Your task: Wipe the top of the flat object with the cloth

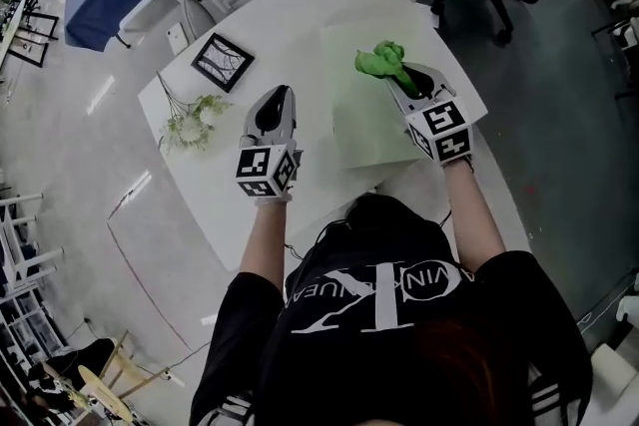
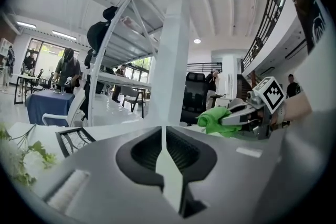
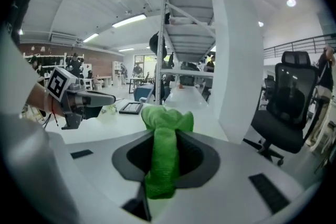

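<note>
A: Head view, nearest thing first?
B: The person's dark hair (image 1: 394,214) and black shirt (image 1: 329,344) are seen at the bottom. Beyond them two grippers are held out over a white table (image 1: 300,25). The left gripper (image 1: 277,95) is held over bare tabletop, just left of a pale green flat board (image 1: 359,130). The right gripper (image 1: 397,80) is held over the board's far part, with a green cloth (image 1: 379,60) bunched at its tip. Contact between cloth and board cannot be told.
A: Other items?
B: A black picture frame (image 1: 222,62) and a leafy sprig (image 1: 190,125) are laid left of the left gripper.
A: Left gripper view?
B: The jaws are seen pressed together with nothing between them. The right gripper with the cloth is seen at right, the frame at left.
A: Right gripper view?
B: The cloth is pinched between the jaws, its bunched end pushed out past the tips. The left gripper is seen at left, well apart, and an office chair (image 3: 289,107) at right.
</note>
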The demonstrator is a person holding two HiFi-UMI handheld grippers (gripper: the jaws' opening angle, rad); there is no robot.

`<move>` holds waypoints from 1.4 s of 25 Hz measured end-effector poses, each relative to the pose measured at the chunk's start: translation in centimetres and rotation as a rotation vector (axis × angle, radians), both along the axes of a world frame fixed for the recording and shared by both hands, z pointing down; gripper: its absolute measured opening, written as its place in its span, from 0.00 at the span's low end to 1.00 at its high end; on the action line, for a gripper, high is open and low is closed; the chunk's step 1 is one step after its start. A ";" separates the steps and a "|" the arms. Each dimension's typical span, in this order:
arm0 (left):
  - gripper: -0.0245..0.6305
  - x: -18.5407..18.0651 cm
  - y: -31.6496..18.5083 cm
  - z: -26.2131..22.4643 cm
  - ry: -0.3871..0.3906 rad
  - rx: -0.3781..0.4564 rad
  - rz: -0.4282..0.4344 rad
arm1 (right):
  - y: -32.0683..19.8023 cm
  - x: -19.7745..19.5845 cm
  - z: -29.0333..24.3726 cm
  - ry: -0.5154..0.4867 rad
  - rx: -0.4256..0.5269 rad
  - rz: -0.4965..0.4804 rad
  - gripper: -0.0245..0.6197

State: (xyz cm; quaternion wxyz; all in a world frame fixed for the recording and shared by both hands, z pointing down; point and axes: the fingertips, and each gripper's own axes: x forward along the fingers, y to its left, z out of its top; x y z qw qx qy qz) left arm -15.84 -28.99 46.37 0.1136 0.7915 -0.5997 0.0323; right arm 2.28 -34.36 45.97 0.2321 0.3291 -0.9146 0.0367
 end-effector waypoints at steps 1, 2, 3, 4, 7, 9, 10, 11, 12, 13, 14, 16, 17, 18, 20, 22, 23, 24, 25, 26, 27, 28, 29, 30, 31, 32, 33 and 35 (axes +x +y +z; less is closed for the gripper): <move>0.06 0.3 -0.3 0.2 0.002 -0.006 0.004 | -0.5 -0.5 0.2 0.019 0.001 -0.018 0.16; 0.06 0.5 -0.6 0.5 0.003 -0.011 0.006 | -1.1 -1.1 0.4 0.038 0.002 -0.035 0.16; 0.06 0.7 -0.9 0.7 0.007 -0.016 0.008 | -1.6 -1.6 0.7 0.055 0.002 -0.052 0.16; 0.09 0.9 -1.2 1.0 0.016 -0.022 0.010 | -2.0 -2.1 0.9 0.071 0.001 -0.069 0.16; 0.22 1.5 -1.9 2.1 0.051 -0.050 0.024 | -3.3 -3.9 1.7 0.105 -0.004 -0.118 0.16; 0.27 2.1 -2.1 3.1 0.065 -0.080 0.041 | -4.1 -5.1 2.1 0.124 -0.004 -0.148 0.16; 0.30 2.5 -2.2 3.6 0.071 -0.099 0.054 | -4.5 -5.7 2.3 0.135 0.001 -0.163 0.16; 0.34 3.0 -2.2 4.1 0.082 -0.117 0.064 | -4.9 -6.4 2.5 0.150 0.010 -0.181 0.16; 0.37 3.5 -2.3 4.4 0.098 -0.133 0.070 | -5.3 -7.1 2.7 0.167 0.023 -0.199 0.16; 0.41 3.8 -2.3 4.8 0.118 -0.147 0.070 | -5.6 -7.7 2.8 0.186 0.034 -0.215 0.16; 0.45 4.1 -2.4 5.1 0.137 -0.160 0.068 | -5.8 -8.4 2.9 0.204 0.041 -0.228 0.16; 0.46 4.6 -2.4 5.9 0.162 -0.188 0.077 | -6.1 -9.5 3.2 0.233 0.045 -0.245 0.16; 0.46 4.9 -2.4 6.3 0.168 -0.203 0.088 | -6.1 -10.0 3.4 0.243 0.043 -0.251 0.16; 0.46 5.1 -2.4 6.7 0.170 -0.217 0.098 | -6.1 -10.4 3.6 0.253 0.041 -0.256 0.16; 0.46 5.5 -2.4 7.4 0.172 -0.241 0.111 | -6.1 -11.1 4.1 0.276 0.037 -0.266 0.16; 0.45 5.9 -2.3 8.0 0.169 -0.262 0.131 | -6.2 -11.7 4.8 0.312 0.041 -0.275 0.16; 0.42 6.1 -2.2 8.1 0.162 -0.269 0.143 | -6.2 -12.0 5.1 0.335 0.047 -0.279 0.16; 0.40 6.3 -2.1 8.2 0.157 -0.271 0.153 | -6.1 -12.2 5.4 0.358 0.054 -0.284 0.16; 0.38 6.5 -2.1 8.2 0.155 -0.270 0.160 | -6.1 -12.4 5.8 0.380 0.059 -0.287 0.16; 0.36 6.7 -2.0 8.2 0.154 -0.270 0.166 | -6.1 -12.5 6.0 0.397 0.060 -0.289 0.16; 0.34 6.8 -2.0 8.2 0.154 -0.271 0.171 | -6.2 -12.6 6.2 0.407 0.057 -0.286 0.16; 0.33 6.9 -2.0 8.2 0.153 -0.271 0.176 | -6.3 -12.6 6.3 0.410 0.050 -0.279 0.16; 0.32 7.0 -1.9 8.3 0.152 -0.272 0.179 | -6.4 -12.5 6.4 0.409 0.039 -0.268 0.16; 0.31 7.0 -1.9 8.3 0.155 -0.272 0.179 | -6.5 -12.3 6.4 0.407 0.029 -0.255 0.16; 0.30 7.0 -1.9 8.2 0.161 -0.274 0.177 | -6.6 -12.1 6.4 0.408 0.021 -0.241 0.16; 0.29 7.0 -1.9 8.3 0.169 -0.277 0.173 | -6.7 -11.8 6.4 0.413 0.016 -0.226 0.16; 0.29 6.9 -1.8 8.3 0.176 -0.281 0.170 | -6.9 -11.4 6.5 0.421 0.012 -0.210 0.16; 0.28 6.9 -1.7 8.5 0.179 -0.286 0.168 | -7.3 -10.0 6.8 0.437 0.000 -0.174 0.16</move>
